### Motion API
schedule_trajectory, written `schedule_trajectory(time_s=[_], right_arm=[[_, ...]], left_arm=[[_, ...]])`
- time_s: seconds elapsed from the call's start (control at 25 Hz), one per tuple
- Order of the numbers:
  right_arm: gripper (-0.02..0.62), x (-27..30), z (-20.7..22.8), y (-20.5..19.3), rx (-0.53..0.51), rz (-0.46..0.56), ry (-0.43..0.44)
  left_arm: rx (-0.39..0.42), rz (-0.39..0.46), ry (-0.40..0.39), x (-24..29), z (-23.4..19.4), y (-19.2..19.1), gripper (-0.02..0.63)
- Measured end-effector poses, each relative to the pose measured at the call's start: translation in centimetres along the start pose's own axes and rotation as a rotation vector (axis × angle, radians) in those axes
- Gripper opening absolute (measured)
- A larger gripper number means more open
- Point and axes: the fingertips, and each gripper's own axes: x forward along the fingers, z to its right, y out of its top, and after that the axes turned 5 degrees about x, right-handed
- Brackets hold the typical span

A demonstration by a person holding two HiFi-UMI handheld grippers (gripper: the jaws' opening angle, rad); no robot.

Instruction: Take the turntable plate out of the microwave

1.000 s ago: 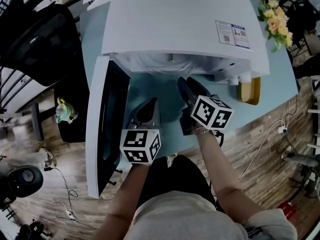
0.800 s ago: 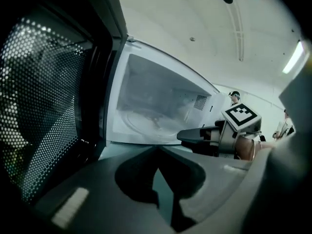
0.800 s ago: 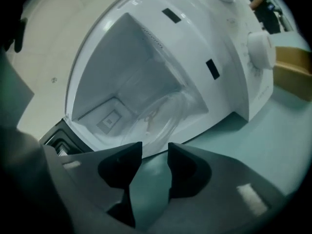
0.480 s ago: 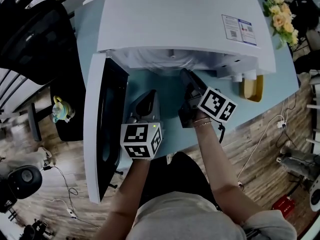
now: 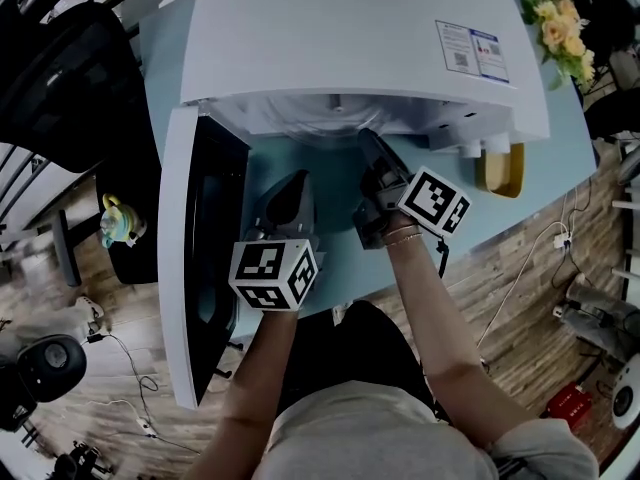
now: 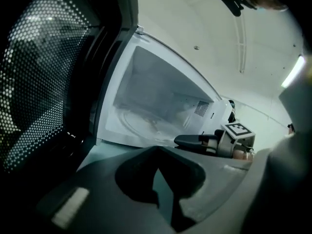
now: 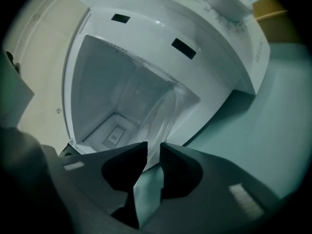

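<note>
The white microwave (image 5: 350, 38) stands on a pale blue table (image 5: 335, 223) with its door (image 5: 185, 268) swung wide to the left. The turntable plate (image 7: 165, 106) lies inside the cavity on its floor, its front rim near the opening. The right gripper (image 7: 153, 147) reaches up to the mouth of the cavity. Its jaws have just been closing and now stand a narrow gap apart on the plate's rim, which fills the space between the tips. The left gripper (image 6: 155, 150) hangs above the table in front of the opening, beside the door and short of the cavity, its jaws drawn together at the tips with nothing between them. In the head view, a yellow object (image 5: 500, 168) sits by the microwave's right front corner, and flowers (image 5: 555, 28) stand farther back on that side.
</note>
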Motion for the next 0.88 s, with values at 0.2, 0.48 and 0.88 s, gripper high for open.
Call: schedule_trajectory(time_s=[0.2, 0.48, 0.88], right_arm=[[0.094, -0.7, 0.5, 0.4, 0.065, 0.035, -0.023], [0.091, -2.3, 0.5, -0.3, 0.081, 0.054, -0.056], [0.08, -3.8, 0.7, -0.8, 0.126, 0.062, -0.024]], left_arm=[[-0.011, 0.04, -0.032, 0.1, 0.4, 0.7, 0.0], [-0.098, -0.04, -0.034, 1.5, 0.5, -1.1, 0.125], [-0.261, -0.028, -0.086, 2.2, 0.6, -1.9, 0.267]])
